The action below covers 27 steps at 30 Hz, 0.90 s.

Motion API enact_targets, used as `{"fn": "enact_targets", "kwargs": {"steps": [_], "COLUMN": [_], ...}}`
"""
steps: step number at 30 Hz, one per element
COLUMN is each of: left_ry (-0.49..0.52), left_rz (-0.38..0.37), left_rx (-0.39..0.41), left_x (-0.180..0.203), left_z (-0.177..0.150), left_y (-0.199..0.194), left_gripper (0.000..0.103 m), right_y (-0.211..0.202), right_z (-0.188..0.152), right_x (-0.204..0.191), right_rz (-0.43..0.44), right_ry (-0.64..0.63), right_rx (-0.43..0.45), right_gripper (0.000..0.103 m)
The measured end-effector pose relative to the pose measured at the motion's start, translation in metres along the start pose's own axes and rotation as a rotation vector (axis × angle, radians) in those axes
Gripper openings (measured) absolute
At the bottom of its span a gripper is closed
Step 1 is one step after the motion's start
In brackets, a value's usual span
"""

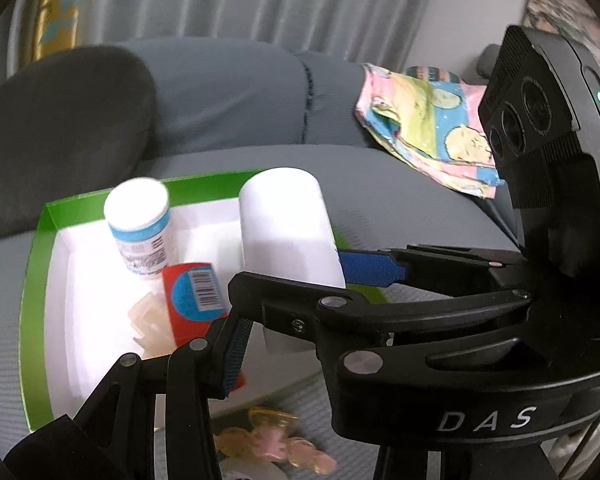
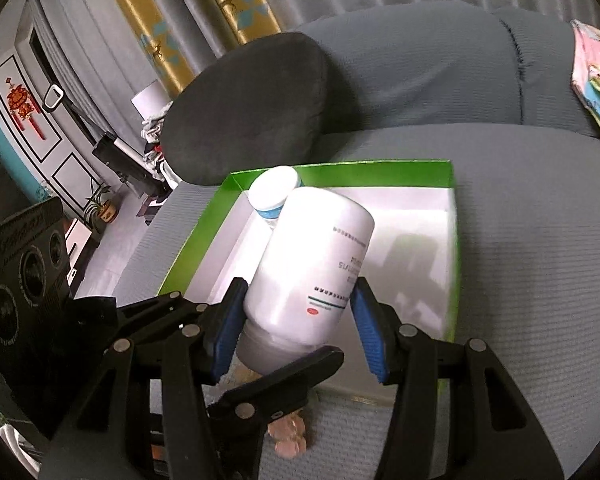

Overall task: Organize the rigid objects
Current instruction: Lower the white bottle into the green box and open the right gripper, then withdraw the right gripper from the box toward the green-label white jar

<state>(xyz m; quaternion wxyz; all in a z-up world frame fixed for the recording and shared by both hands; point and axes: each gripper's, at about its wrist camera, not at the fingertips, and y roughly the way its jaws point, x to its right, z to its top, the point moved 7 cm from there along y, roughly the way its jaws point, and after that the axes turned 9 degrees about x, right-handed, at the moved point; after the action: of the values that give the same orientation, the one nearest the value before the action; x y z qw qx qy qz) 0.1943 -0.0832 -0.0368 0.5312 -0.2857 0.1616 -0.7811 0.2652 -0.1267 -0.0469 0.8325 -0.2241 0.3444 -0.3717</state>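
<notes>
Right gripper pinching large white plastic bottle inverted above green-rimmed white cardboard tray; rigid, smooth, slippery, best held mid-body. Left gripper pressed together.

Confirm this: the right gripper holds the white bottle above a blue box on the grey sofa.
Wrong colour: the box is green, as the right wrist view shows. The right gripper does hold the white bottle above it on the grey sofa.

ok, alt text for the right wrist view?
The right hand-held gripper grips a white bottle upside down over a green-edged box on a grey sofa. A blue-banded jar stands in the box.
</notes>
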Motion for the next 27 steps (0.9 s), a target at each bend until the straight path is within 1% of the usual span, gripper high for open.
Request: {"fn": "enact_targets", "kwargs": {"steps": [2,6,7,8,9,10,12,13,14,15,16,17,18,20,22,23,26,27], "left_ry": [-0.031,-0.064,-0.062,-0.061,-0.059,-0.056,-0.054,-0.055,-0.054,-0.050,-0.043,-0.038,-0.034,-0.030,-0.008,0.010,0.042,0.047], "left_rz": [-0.003,-0.007,0.000,0.004,0.006,0.015,0.029,0.038,0.057,0.077,0.114,0.138,0.164,0.238,0.326,0.373,0.490,0.509], "left_rx": [-0.016,-0.040,-0.038,-0.039,-0.041,-0.041,-0.037,-0.038,-0.038,-0.035,-0.029,-0.026,-0.025,-0.024,-0.010,0.004,0.040,0.049], "left_x": [-0.008,-0.015,-0.016,-0.016,-0.016,-0.016,-0.017,-0.016,-0.016,-0.019,-0.020,-0.022,-0.024,-0.028,-0.034,-0.036,-0.041,-0.042], "left_z": [-0.004,-0.007,-0.007,-0.007,-0.007,-0.007,-0.007,-0.006,-0.005,-0.005,-0.005,-0.004,-0.004,-0.005,-0.006,-0.006,-0.009,-0.010], "left_y": [0.005,0.012,0.012,0.011,0.011,0.011,0.009,0.011,0.010,0.009,0.006,0.003,0.001,-0.006,-0.015,-0.021,-0.038,-0.043], "left_gripper": [0.045,0.045,0.045,0.046,0.046,0.048,0.053,0.062,0.076,0.084,0.095,0.099,0.100,0.100,0.100,0.100,0.100,0.100], "right_y": [0.010,0.019,0.020,0.021,0.022,0.022,0.020,0.019,0.016,0.014,0.008,0.006,0.001,-0.012,-0.024,-0.032,-0.051,-0.056], "right_z": [-0.004,-0.010,-0.011,-0.010,-0.010,-0.009,-0.008,-0.008,-0.008,-0.007,-0.007,-0.005,-0.005,-0.002,-0.002,-0.002,-0.006,-0.007], "right_x": [0.001,0.005,0.007,0.008,0.010,0.012,0.015,0.017,0.020,0.021,0.023,0.024,0.025,0.027,0.029,0.030,0.034,0.033], "right_rz": [-0.001,-0.005,-0.012,-0.018,-0.028,-0.039,-0.068,-0.085,-0.108,-0.120,-0.130,-0.140,-0.154,-0.198,-0.254,-0.298,-0.454,-0.498], "right_ry": [0.006,0.029,0.039,0.046,0.055,0.062,0.064,0.062,0.062,0.064,0.069,0.071,0.070,0.058,0.037,0.017,-0.060,-0.091], "right_rx": [-0.026,-0.046,-0.044,-0.042,-0.042,-0.042,-0.038,-0.036,-0.031,-0.027,-0.020,-0.015,-0.007,0.023,0.052,0.071,0.101,0.109], "right_gripper": [0.052,0.054,0.055,0.061,0.064,0.067,0.070,0.074,0.076,0.077,0.078,0.080,0.082,0.092,0.099,0.103,0.102,0.102]}}
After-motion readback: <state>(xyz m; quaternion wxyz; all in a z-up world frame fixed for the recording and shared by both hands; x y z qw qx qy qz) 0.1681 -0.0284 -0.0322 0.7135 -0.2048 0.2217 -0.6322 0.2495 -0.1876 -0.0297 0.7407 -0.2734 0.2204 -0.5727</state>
